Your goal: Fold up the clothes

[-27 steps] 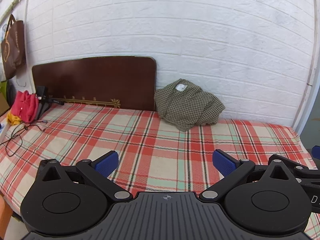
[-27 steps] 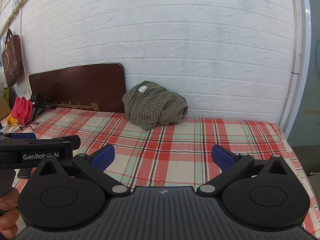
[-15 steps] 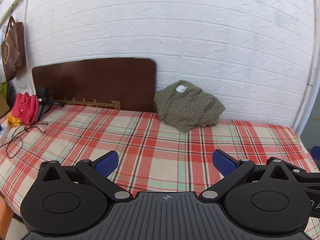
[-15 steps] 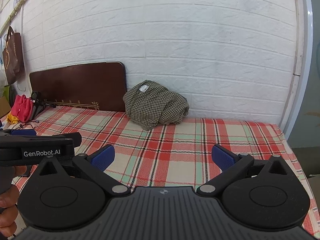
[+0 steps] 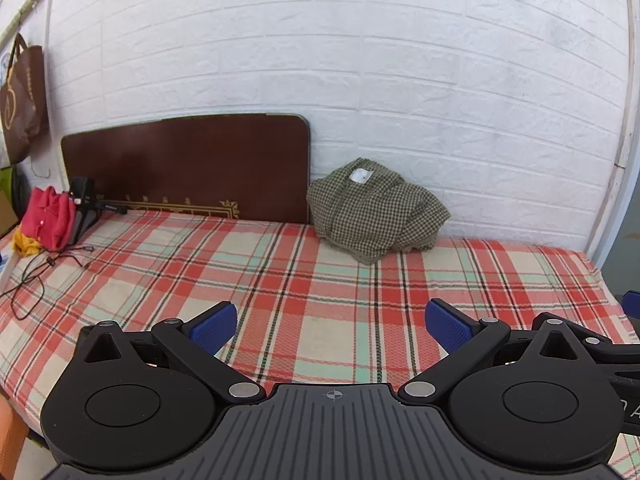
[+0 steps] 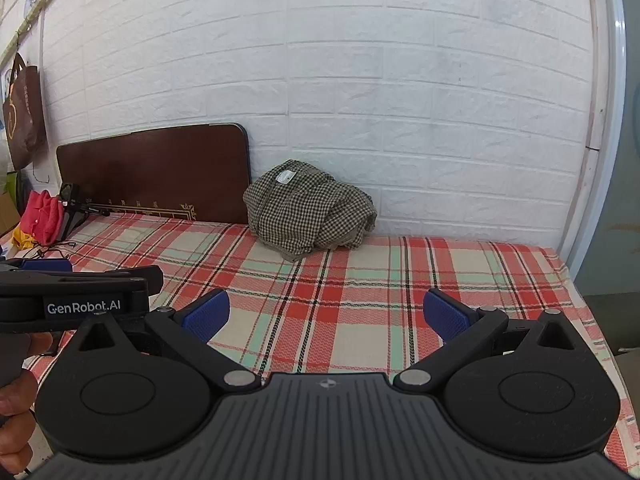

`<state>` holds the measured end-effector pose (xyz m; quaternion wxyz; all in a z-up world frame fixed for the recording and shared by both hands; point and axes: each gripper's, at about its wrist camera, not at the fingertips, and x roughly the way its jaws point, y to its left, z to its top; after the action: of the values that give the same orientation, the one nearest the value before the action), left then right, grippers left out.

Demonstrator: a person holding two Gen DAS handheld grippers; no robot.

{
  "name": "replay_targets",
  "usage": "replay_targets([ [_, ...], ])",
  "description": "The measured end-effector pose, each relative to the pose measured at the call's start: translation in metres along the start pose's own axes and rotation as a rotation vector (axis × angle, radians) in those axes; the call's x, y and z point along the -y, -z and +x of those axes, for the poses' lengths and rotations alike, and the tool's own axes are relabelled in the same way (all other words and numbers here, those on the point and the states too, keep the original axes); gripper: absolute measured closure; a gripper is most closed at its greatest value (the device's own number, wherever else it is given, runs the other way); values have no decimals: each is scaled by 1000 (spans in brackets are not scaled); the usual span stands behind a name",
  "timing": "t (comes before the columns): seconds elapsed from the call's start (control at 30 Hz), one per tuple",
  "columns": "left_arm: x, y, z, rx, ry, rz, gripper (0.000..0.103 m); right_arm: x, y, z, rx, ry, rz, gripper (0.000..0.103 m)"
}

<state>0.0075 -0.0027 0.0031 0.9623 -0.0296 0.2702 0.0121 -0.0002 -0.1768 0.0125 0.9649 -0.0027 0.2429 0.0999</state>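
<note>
A: Where is the checked shirt [image 5: 374, 210] seen?

B: In the left wrist view it is bunched in a heap just right of centre, against the white brick wall [image 5: 400, 60] at the far edge of the bed. In the right wrist view the same heap [image 6: 310, 210] is seen at centre, slightly left. A white label is noted on its upper part.

A: And relative to the tools?

B: The left gripper [image 5: 331, 322] is held low in the frame, over the plaid sheet [image 5: 320, 280]; the shirt lies well beyond its blue pads [image 5: 214, 326], up and a little right. The right gripper [image 6: 326, 316] is likewise held at the near side of the bed, with the shirt far ahead, up and slightly left. Nothing is touched by either.

A: Jaws?

B: Both are spread wide, with bare sheet seen between the pads.

A: Anything else recorded?

B: A dark brown board [image 5: 188, 164] is leaned on the wall just left of the shirt. Red cloth [image 5: 48, 218] and a black cable [image 5: 28, 280] are noted at the left edge. A hand [image 6: 14, 412] is partly seen at lower left of the right wrist view.
</note>
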Motion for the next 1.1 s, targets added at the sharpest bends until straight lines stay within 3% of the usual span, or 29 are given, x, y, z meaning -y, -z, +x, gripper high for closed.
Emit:
replay_targets([
  [1.1,3,-6,20,-31,-28,4,0,4,-11,26,-39,-5,12,0],
])
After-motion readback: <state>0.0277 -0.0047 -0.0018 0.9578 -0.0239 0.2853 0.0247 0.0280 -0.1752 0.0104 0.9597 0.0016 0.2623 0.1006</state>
